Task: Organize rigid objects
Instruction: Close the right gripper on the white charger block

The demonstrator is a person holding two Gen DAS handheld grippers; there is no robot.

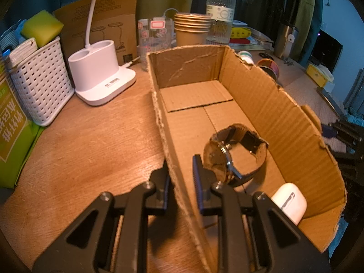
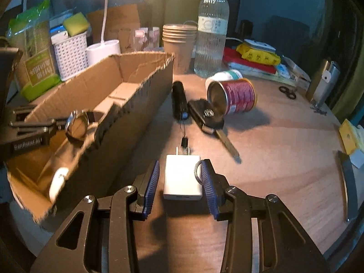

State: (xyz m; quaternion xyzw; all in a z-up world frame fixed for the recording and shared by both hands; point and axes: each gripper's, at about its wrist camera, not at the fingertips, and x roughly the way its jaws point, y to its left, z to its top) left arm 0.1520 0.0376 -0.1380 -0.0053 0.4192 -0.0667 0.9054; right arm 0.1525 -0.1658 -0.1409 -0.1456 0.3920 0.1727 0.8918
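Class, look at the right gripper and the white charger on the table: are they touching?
Apart. The right wrist view shows the white charger lying between the open right gripper fingers, with bare table visible on both sides of it.

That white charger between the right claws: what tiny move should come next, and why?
Probably close the right gripper on the white charger. Its blue pads stand open on both sides of the block, which lies flat on the table, ungripped. The cardboard box alongside already holds a watch and a white earbud case, so the charger likely goes there.
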